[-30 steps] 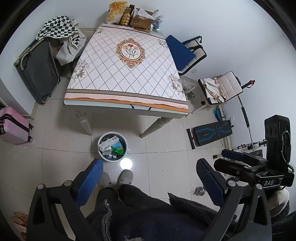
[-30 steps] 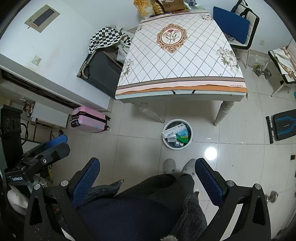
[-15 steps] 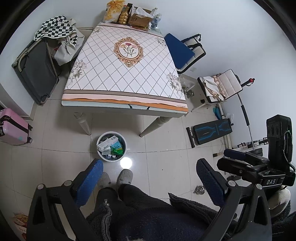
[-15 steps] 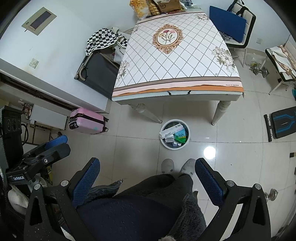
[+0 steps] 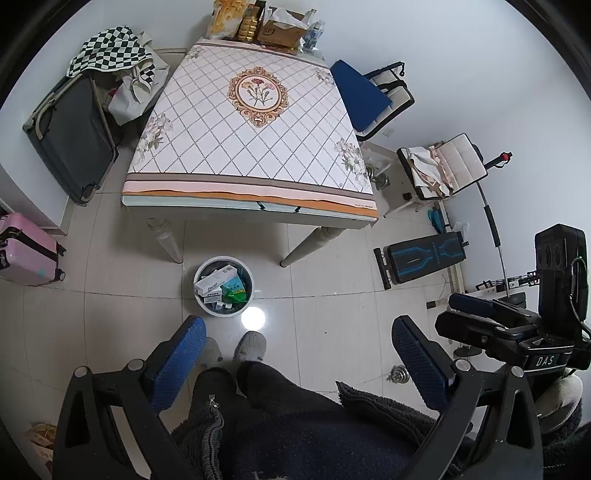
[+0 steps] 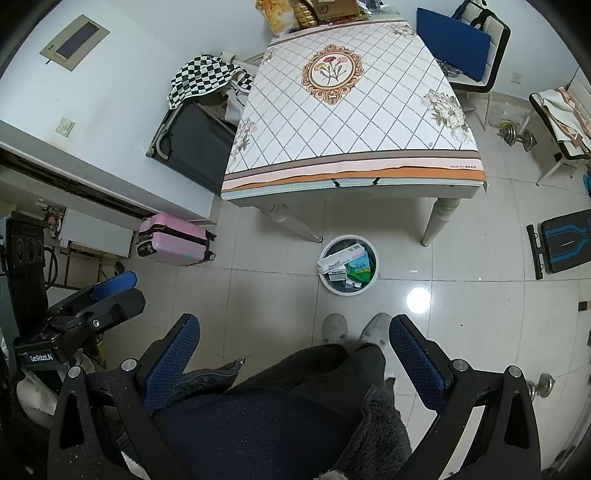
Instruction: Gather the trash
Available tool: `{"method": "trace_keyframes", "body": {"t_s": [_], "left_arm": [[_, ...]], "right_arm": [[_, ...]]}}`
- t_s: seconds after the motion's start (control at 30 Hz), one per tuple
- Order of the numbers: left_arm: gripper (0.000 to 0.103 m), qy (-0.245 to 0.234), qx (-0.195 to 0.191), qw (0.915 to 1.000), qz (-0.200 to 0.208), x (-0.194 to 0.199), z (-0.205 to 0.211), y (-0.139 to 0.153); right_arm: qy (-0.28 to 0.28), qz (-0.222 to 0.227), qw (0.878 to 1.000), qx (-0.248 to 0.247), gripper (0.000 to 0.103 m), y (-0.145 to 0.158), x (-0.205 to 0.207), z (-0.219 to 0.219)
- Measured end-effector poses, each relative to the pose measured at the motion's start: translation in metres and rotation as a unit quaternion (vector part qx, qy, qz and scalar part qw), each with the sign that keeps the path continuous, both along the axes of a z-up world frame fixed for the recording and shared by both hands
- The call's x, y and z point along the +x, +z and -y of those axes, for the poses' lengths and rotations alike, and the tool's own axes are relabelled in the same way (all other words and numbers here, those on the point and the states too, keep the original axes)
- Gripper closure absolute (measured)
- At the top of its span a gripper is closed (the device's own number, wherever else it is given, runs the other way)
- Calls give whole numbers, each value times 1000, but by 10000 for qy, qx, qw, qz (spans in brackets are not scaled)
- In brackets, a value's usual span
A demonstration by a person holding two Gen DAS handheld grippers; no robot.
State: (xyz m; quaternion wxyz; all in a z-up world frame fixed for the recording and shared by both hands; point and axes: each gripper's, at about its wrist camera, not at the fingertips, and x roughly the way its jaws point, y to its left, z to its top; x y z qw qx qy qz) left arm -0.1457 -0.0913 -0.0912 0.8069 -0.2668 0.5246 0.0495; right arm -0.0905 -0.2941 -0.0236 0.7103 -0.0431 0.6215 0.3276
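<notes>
A round white trash bin point(image 5: 207, 306) stands on the tiled floor in front of the table; it holds white boxes point(image 5: 214, 279) and a green packet point(image 5: 233, 291). It also shows in the right wrist view point(image 6: 328, 286). My left gripper point(image 5: 297, 332) is open and empty, held high over the person's legs, well back from the bin. My right gripper point(image 6: 293, 330) is open and empty too, at a similar height. Each gripper shows from the side in the other's view, the right one point(image 5: 480, 314) and the left one point(image 6: 107, 295).
A table point(image 5: 207, 147) with a patterned cloth carries boxes and snack bags point(image 5: 258, 22) at its far edge. A pink suitcase point(image 5: 26, 247), a dark folded cot point(image 5: 70, 136), chairs point(image 5: 373, 92), a bench point(image 5: 421, 254) and dumbbells point(image 6: 517, 134) ring the floor. The person's slippers point(image 5: 251, 345) stand near the bin.
Both grippers have drifted slightly, so the table and bin shift a little in view. Both stay open and empty.
</notes>
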Motion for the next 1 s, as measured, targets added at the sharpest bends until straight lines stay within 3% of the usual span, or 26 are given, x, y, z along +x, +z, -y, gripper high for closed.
{"method": "trace_keyframes", "body": {"t_s": [1.0], "left_arm": [[0,161,209,9995,-177,6,-5,-3]], "right_arm": [[-14,-18,9998,-180,0,-5,10,-17]]}}
